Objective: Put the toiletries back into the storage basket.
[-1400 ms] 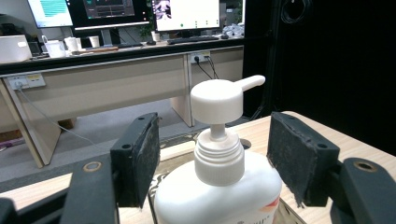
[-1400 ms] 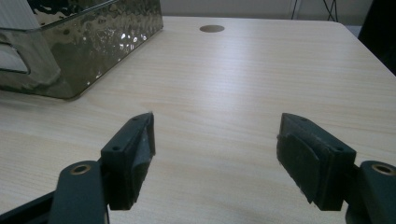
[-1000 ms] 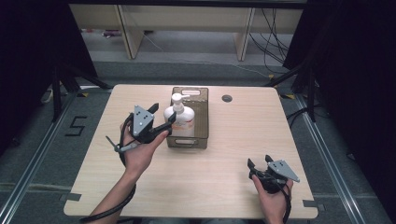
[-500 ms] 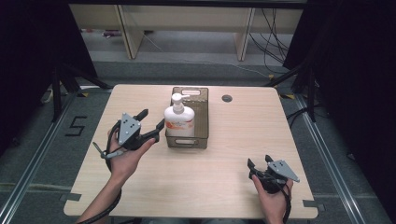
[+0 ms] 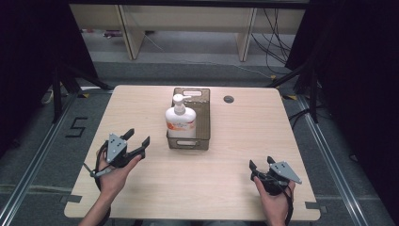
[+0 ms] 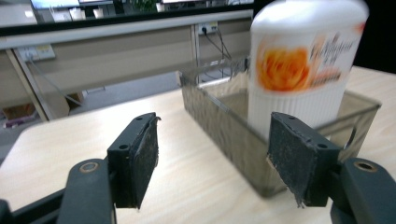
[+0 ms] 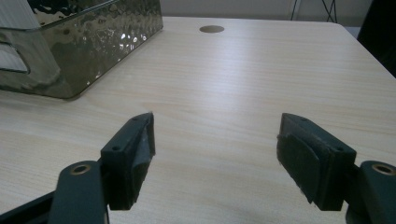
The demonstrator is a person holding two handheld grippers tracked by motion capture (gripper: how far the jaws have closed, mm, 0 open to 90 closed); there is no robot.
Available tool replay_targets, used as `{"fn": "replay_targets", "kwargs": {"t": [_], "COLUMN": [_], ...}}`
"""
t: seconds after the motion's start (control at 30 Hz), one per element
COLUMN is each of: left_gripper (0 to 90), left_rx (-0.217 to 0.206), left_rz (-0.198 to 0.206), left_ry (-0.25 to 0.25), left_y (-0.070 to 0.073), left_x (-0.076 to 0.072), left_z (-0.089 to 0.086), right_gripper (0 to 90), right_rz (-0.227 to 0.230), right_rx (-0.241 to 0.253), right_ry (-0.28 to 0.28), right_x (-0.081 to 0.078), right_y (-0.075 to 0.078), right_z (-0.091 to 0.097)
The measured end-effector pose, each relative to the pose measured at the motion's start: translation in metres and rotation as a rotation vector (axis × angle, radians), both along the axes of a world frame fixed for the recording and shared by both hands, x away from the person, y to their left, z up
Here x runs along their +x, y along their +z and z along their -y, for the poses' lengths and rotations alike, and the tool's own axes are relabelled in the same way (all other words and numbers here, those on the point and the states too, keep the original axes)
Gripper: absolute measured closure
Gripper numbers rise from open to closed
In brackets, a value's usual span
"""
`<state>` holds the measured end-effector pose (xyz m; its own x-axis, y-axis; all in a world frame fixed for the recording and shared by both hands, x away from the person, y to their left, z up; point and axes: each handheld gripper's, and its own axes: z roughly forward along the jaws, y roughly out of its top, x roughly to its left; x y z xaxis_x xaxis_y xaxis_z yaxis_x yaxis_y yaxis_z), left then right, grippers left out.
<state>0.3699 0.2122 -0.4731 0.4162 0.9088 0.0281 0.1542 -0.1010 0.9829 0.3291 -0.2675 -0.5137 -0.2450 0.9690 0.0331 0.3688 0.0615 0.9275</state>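
Bottle (image 5: 179, 121): white pump bottle standing upright in the near end of the bin, its pump head pointing to the right in the high view; a label with an orange rose and orange script covers its front, and the lower body is ribbed, as the left tool view shows (image 6: 306, 60).
Bin (image 5: 201, 123): long, translucent smoky-brown plastic with a dimpled texture and cut-out handles at both short ends; it sits at the middle of the surface, long axis running away from the person. The far part of the bin holds nothing visible.
Surface (image 5: 235, 160): pale wood-grain top with a round dark cable hole (image 5: 228, 99) near its far edge, right of the bin.
Left tool (image 5: 137, 139): held in the person's left hand (image 5: 113, 172) over the near-left part of the surface, well apart from the bin, aimed toward it; jaws spread wide with nothing between them. In its own view the bin and bottle stand ahead, past the right jaw.
Right tool (image 5: 260, 163): held in the right hand (image 5: 273, 197) at the near-right corner of the surface, low over the wood; jaws spread wide and gripping nothing. Its own view shows bare wood between the pads (image 7: 140, 144), with a corner of the bin at the upper left.
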Motion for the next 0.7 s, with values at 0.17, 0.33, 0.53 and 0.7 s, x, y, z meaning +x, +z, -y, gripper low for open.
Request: {"fn": "replay_targets", "kwargs": {"t": [0.17, 0.33, 0.53, 0.7], "left_gripper": [32.9, 32.8, 32.6, 32.7], "left_rx": [0.014, 0.025, 0.022, 0.016], "left_rz": [-0.022, -0.047, -0.052, -0.047], "left_ry": [0.023, 0.036, 0.054, 0.057], "left_y": [-0.015, -0.031, -0.040, -0.047], "left_x": [0.000, -0.001, -0.002, -0.003], "left_z": [-0.010, -0.018, -0.024, -0.024], "right_gripper": [28.8, 28.8, 28.8, 28.9], "right_rz": [0.007, 0.010, 0.003, -0.020], "right_rx": [-0.003, 0.008, 0.005, 0.020], "right_ry": [-0.007, -0.003, -0.001, -0.012], "right_x": [0.000, 0.000, 0.000, -0.001], "right_y": [0.000, 0.000, 0.000, 0.000], "right_z": [0.000, -0.001, -0.001, -0.003]}}
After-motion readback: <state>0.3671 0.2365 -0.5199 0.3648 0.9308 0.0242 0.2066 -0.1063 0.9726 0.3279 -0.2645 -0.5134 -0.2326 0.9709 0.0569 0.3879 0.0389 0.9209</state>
